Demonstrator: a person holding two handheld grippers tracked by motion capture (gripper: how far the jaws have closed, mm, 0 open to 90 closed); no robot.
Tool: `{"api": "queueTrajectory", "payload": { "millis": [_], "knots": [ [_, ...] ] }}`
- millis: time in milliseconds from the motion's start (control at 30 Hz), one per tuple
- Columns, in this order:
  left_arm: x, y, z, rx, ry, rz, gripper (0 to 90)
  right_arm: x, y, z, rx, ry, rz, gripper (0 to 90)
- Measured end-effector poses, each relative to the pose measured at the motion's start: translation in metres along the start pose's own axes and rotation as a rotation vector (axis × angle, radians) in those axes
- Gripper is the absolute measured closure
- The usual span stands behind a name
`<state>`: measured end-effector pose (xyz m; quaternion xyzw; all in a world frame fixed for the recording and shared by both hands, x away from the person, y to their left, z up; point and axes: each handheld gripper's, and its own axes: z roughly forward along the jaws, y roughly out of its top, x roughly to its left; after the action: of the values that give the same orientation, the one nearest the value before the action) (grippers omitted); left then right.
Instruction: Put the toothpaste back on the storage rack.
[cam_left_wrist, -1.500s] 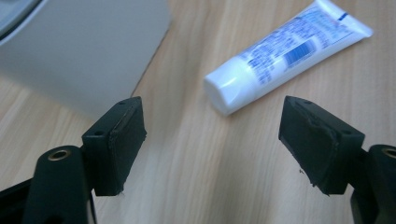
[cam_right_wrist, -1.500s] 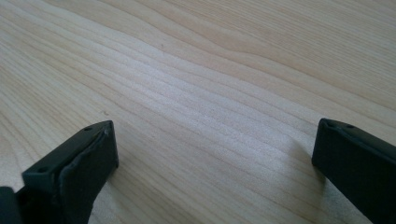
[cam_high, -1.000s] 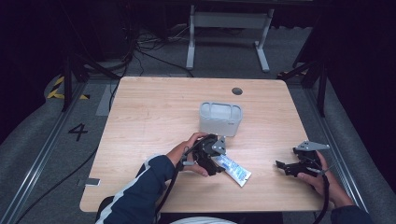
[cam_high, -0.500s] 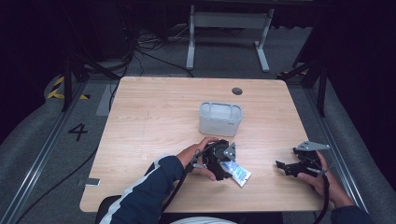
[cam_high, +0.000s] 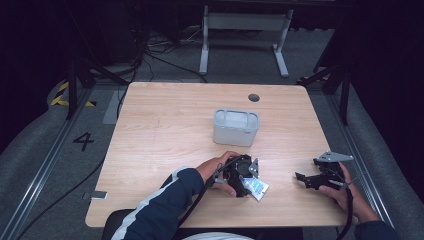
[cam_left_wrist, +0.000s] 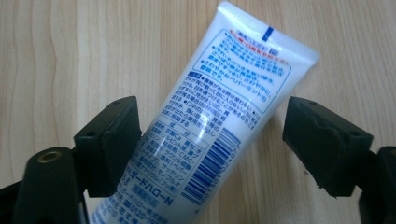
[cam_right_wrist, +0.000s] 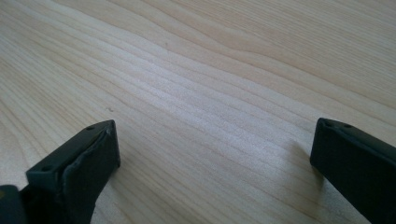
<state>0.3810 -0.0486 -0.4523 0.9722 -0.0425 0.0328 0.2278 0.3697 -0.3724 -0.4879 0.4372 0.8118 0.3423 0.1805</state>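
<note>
One wooden table (cam_high: 165, 140) carries everything, and the grey bin (cam_high: 235, 127) near its middle serves as the landmark. Nearer the person than the bin, just below it in the high view, the left tongs (cam_high: 248, 184) are lowered over a white tube (cam_left_wrist: 219, 126) that lies flat on the wood, its crimped end pointing away from the person's side. In the left gripper view the black jaws stand spread to either side of the tube's printed body: the left one looks to be against or just above its edge, the right one stays clearly apart, so nothing is pinched yet. That straddle likely sets up a grasp across the tube's width, where the flat body gives the pads a firm hold. Well to the right of the bin and nearer the table edge, the right tongs (cam_high: 306, 180) rest low with jaws spread over bare wood, seemingly parked out of the way while the left hand works.
</note>
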Motion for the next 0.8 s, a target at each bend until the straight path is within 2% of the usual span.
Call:
{"api": "queueTrajectory", "payload": {
  "millis": [67, 167, 433, 500, 533, 567, 667, 733, 800],
  "knots": [
    [-0.003, 0.0, 0.0, 0.04, 0.001, 0.015, 24.9, 0.0, 0.0, 0.0, 0.0, 0.0, 0.0, 1.7],
    [-0.005, 0.0, -0.002, 0.062, -0.015, 0.01, 26.7, 0.0, 0.0, 0.0, 0.0, 0.0, 0.0, 1.7],
    [-0.006, 0.007, 0.004, 0.057, -0.046, -0.007, 21.5, 0.0, 0.0, 0.0, 0.0, 0.0, 0.0, 1.7],
    [-0.004, 0.008, 0.004, 0.059, -0.04, -0.02, 28.6, 0.0, 0.0, 0.0, 0.0, 0.0, 0.0, 1.7],
    [-0.003, 0.008, 0.003, 0.061, -0.027, -0.028, 28.6, 0.0, 0.0, 0.0, 0.0, 0.0, 0.0, 1.7],
    [-0.002, 0.009, 0.004, 0.065, -0.037, -0.038, 31.9, 0.0, 0.0, 0.0, 0.0, 0.0, 0.001, 1.6],
    [0.0, 0.01, 0.004, 0.071, -0.056, -0.054, 32.5, 0.0, 0.0, 0.0, 0.0, 0.0, 0.0, 1.6],
    [0.0, 0.011, 0.003, 0.089, -0.066, -0.052, 35.8, 0.0, 0.0, 0.0, 0.0, -0.001, 0.002, 1.5],
    [-0.001, 0.011, 0.0, 0.13, -0.082, -0.03, 40.6, 0.0, 0.0, 0.0, 0.0, -0.002, 0.003, 1.6]
  ]
}}
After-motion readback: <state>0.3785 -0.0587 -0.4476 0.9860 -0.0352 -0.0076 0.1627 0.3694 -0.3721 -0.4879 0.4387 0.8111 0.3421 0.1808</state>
